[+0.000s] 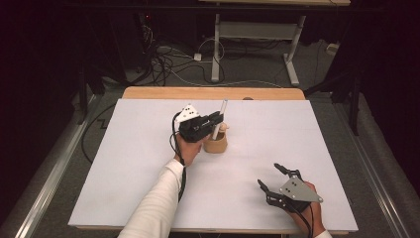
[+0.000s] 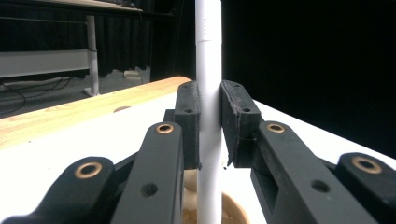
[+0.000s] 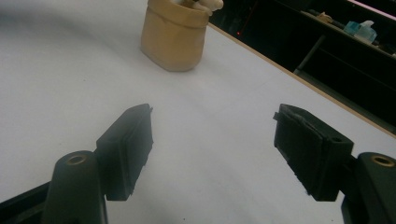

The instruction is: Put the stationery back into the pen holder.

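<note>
The left hand-held gripper is clenched on the upright white tube standing in the tan cup mid-bench, so the grasp looks done and the lift or placement remains (the right hand-held gripper rests released nearby).
</note>
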{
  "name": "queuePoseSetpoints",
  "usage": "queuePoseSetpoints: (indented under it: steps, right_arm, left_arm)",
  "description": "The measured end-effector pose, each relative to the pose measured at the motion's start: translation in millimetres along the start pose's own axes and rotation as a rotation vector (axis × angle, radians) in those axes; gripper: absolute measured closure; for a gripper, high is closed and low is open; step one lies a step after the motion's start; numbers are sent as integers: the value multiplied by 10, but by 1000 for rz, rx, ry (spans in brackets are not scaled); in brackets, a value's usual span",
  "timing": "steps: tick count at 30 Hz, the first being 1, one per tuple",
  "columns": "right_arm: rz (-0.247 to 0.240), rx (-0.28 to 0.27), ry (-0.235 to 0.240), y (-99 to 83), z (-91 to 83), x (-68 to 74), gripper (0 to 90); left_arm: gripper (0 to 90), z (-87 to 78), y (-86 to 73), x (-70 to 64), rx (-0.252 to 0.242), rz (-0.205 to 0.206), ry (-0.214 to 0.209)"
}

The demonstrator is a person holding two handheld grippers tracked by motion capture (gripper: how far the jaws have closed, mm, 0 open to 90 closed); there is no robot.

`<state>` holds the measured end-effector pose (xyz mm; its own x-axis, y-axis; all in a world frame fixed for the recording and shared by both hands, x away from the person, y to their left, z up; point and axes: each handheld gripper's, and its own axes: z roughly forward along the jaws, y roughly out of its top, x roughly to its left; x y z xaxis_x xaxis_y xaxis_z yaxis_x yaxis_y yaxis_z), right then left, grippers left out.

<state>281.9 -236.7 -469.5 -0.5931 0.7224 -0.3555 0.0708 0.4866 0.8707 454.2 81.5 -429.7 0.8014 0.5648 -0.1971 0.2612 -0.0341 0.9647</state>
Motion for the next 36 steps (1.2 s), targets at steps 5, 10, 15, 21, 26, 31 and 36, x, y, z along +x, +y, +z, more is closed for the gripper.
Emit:
queuePoseSetpoints:
  steps: [5,10,15,21,26,31,36]
  right_arm:
    - [-1,-1,2,5,-1,6,279]
    - [-2,0,3,4,2,8,279]
    - [-4,3,8,7,11,19,280]
    - [-2,4,9,3,12,15,280]
    - [-2,3,8,2,7,11,280]
    - [-3,6,10,1,11,11,280]
    - [0,5,13,3,12,18,280]
  left_arm:
    - [757,-7,-35,12,5,-10,5]
    - [756,-28,-96,25,14,-11,15]
    - [755,-60,-135,46,17,-21,20]
    - [753,-71,-139,52,23,-16,30]
    - [752,-69,-145,48,30,-12,36]
    - [715,-74,-137,39,35,-2,35]
    - [713,-114,-113,36,27,7,48]
